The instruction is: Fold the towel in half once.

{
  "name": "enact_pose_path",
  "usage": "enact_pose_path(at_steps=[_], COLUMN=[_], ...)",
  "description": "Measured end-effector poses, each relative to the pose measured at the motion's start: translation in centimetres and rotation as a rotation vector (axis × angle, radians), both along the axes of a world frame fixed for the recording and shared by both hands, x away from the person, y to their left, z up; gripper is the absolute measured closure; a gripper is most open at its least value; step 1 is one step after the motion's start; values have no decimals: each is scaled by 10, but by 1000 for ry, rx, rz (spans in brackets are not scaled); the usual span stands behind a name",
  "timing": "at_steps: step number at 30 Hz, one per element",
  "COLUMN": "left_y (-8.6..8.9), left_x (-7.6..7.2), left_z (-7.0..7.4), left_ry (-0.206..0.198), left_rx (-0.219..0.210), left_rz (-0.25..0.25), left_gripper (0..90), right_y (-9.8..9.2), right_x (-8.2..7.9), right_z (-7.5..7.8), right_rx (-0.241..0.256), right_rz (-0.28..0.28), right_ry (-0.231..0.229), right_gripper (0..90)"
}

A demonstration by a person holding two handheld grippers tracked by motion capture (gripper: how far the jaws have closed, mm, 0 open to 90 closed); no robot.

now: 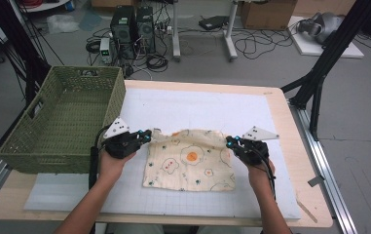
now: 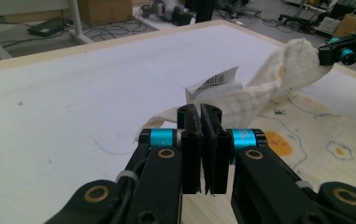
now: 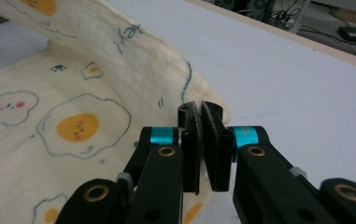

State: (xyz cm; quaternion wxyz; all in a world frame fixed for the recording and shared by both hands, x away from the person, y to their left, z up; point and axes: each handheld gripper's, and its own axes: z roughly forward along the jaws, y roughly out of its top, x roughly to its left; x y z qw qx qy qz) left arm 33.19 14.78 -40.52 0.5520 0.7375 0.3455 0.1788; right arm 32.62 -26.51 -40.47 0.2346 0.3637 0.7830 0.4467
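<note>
Cables, two black computer towers (image 1: 133, 30) and cardboard boxes clutter the grey floor beyond the wooden counter (image 1: 297, 146), which has a white mat (image 1: 197, 109) covering most of it. Over on the far left of the counter sits a green woven basket (image 1: 61, 122), partly hanging off the left edge.

Just right of the basket is the left gripper (image 1: 146, 135), jaws pressed together on the far-left corner of the cloth (image 1: 189, 161). From the left gripper view you can see that corner lifted off the mat, with a little white label (image 2: 213, 84) sticking up right behind the jaws.

The cloth itself is cream with fried-egg cartoons, lying near the middle of the mat, mostly flat, but its far edge is raised between the two grippers.

On the right, the right gripper (image 1: 230, 141) has its jaws pinched on the far-right corner; in the right gripper view the fabric curls up and over from there. Each hand is holding its gripper from the near side.
</note>
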Motion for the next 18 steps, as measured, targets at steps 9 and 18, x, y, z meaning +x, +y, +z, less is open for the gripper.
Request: enact_pose_path(at_steps=[9,18], left_y=[1,3], left_x=[-21,-43], left_z=[-13,-24], left_ry=[25,43], left_rx=[14,34], left_rz=[-44,-82], left_gripper=[864,862], right_y=[-4,-10], right_x=[-27,-55], right_z=[-11,-17], right_rx=[2,-16], right_rz=[16,60], right_ry=[6,17], right_gripper=[862,860])
